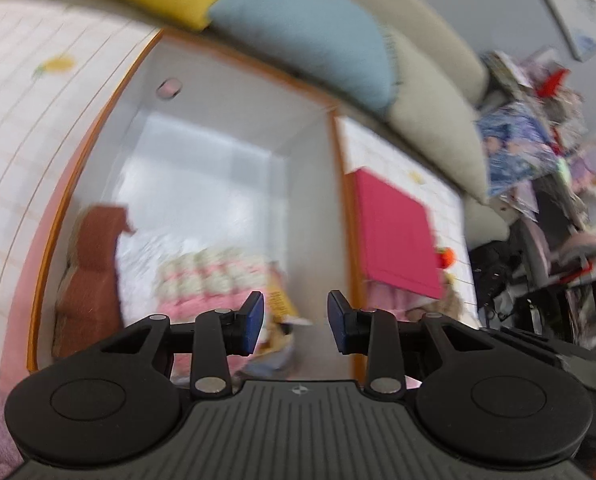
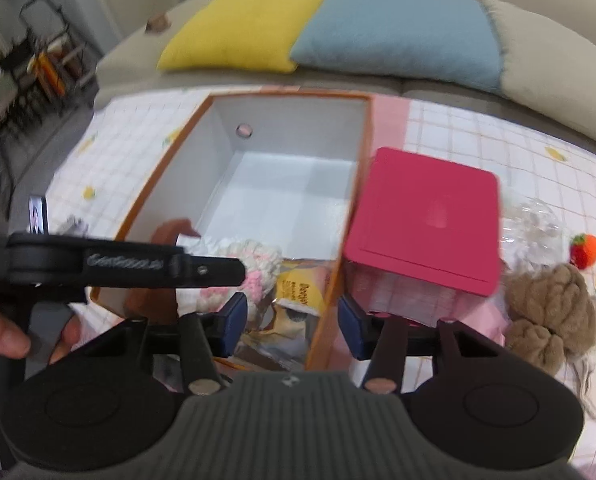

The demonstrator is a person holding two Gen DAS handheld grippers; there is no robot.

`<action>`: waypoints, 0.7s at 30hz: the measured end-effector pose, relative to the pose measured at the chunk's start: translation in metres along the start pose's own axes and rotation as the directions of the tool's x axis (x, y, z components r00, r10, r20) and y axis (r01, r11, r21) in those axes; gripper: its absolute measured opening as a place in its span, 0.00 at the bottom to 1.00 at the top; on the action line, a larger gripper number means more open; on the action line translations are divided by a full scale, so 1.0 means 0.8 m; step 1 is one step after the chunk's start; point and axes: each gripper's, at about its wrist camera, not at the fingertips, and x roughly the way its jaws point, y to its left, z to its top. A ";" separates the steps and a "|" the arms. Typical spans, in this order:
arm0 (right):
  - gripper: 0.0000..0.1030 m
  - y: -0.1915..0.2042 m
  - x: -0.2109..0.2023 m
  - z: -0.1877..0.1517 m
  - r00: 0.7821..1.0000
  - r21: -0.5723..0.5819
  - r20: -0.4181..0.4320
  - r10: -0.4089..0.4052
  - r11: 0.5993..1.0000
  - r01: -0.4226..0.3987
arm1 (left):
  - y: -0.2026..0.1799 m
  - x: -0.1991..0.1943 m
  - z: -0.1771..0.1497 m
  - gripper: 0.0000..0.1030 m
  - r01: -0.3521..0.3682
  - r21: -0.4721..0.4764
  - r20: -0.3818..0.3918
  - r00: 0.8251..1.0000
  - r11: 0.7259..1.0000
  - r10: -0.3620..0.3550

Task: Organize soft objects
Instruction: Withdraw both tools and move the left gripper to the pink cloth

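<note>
Orange-edged and white inside, the open cardboard box [image 2: 258,160] sits mid-bench on the checked cloth [image 2: 478,132], near the sofa-side edge, as the collecting bin. The pink-and-cream crocheted piece [image 2: 254,268] and brown soft item [image 1: 90,264] already lie at its near end. The left tool [image 1: 296,320] and right tool [image 2: 290,320] hover above, both parted with nothing between the pads. The tan knitted toy [image 2: 546,320] waits outside, toward the bench's right edge beside the magenta lid [image 2: 426,216], likely next.

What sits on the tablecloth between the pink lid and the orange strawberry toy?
In the right wrist view, a crumpled clear plastic wrapper lies between the pink lid and the strawberry toy.
</note>
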 end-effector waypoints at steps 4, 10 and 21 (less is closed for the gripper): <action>0.52 -0.020 -0.026 -0.020 0.998 0.068 0.063 -0.024 0.997 0.020 | -0.040 -0.020 -0.012 0.38 0.035 0.129 0.059 0.997 0.991 -0.042; 0.52 -0.052 -0.055 -0.064 0.983 0.174 0.143 -0.112 0.981 0.086 | -0.096 -0.025 -0.041 0.38 0.086 0.289 0.089 0.989 0.953 -0.116; 0.52 -0.126 -0.065 -0.143 0.953 0.310 0.059 -0.297 0.913 0.265 | -0.149 0.045 -0.086 0.54 0.155 0.376 -0.060 0.988 0.914 -0.143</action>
